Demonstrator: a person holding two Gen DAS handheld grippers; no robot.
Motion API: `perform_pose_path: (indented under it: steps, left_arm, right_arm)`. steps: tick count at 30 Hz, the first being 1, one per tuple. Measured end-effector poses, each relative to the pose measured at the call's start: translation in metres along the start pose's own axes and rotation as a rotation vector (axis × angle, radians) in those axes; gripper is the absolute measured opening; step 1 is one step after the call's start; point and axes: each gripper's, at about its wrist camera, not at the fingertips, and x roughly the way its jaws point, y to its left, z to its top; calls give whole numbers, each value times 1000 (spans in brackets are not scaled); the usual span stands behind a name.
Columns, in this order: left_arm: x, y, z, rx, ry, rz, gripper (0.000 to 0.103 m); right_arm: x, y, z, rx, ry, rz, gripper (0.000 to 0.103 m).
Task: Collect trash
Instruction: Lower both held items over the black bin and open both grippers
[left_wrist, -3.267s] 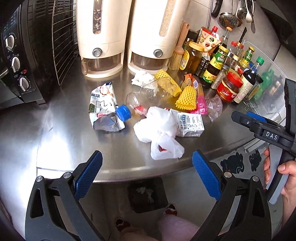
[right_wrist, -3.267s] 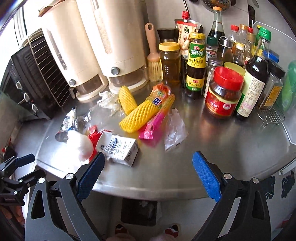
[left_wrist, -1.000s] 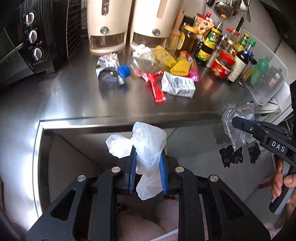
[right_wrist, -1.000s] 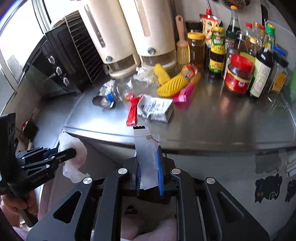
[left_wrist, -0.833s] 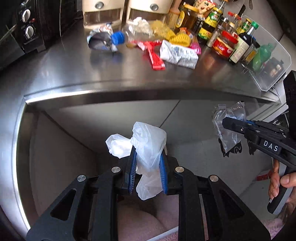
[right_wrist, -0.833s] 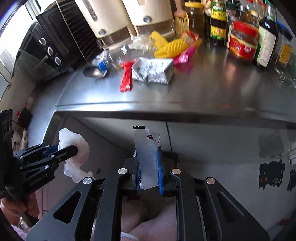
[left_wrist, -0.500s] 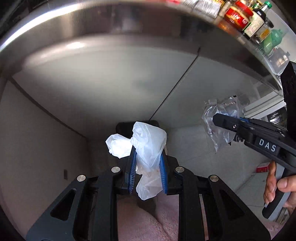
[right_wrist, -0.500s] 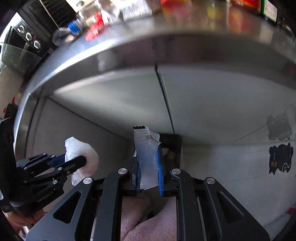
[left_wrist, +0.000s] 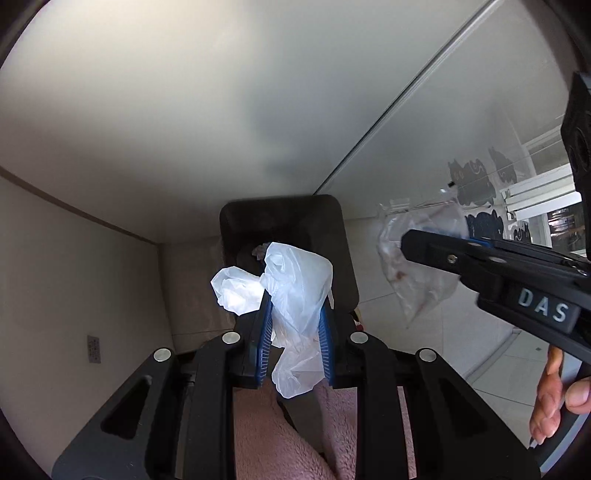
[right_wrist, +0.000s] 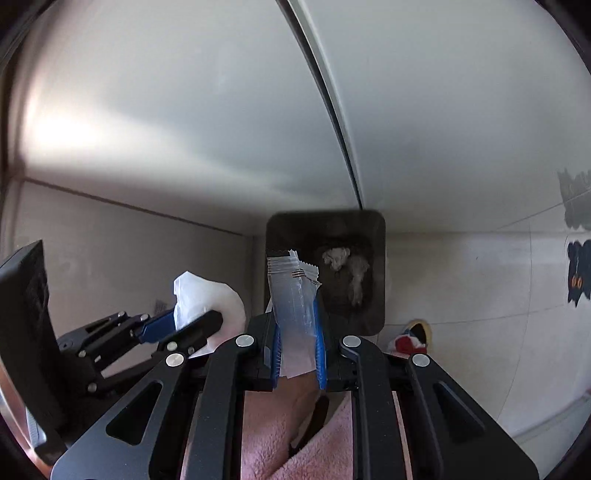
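My left gripper (left_wrist: 295, 325) points steeply down, shut on a crumpled white plastic bag (left_wrist: 295, 280) that bulges above the blue pads. Below it stands a dark square trash bin (left_wrist: 321, 218) on the floor against the cabinet. My right gripper (right_wrist: 298, 339) is shut on a clear plastic wrapper (right_wrist: 291, 291) with a zigzag top edge. The same bin (right_wrist: 376, 266) lies just beyond it, with crumpled paper (right_wrist: 338, 256) inside. In the left wrist view the right gripper (left_wrist: 428, 243) comes in from the right with the clear wrapper (left_wrist: 417, 273) hanging from it. The left gripper (right_wrist: 184, 325) shows at the left of the right wrist view.
White cabinet doors (left_wrist: 184, 110) fill the upper part of both views. A pale side wall (left_wrist: 74, 277) stands left of the bin. The tiled floor (right_wrist: 480, 288) spreads to the right. Pink fleece trouser legs (right_wrist: 266, 435) and a slippered foot (right_wrist: 410, 338) sit under the grippers.
Both grippers have dropped from countertop level to below it and tipped downward. The counter and its litter have left the views; the bin now sits close under both held pieces.
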Motion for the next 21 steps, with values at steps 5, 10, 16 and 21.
perform_pose_path:
  steps: [5,10,16,21]
  left_arm:
    - [8,7,9,-30,8,4,24]
    - [5,7,10,-17,-4,11,34]
    - [-4,8,14,-17,-19,24,41]
    - [-12,8,17,-17,-36,31,64]
  right_arm:
    - [19,-8,1,41,14,-1,18]
    - [18,-5,4,43,2,1,19]
    - [12,-4,8,55,-19,-10,52]
    - [-1,0,10,56,-38,-24,60]
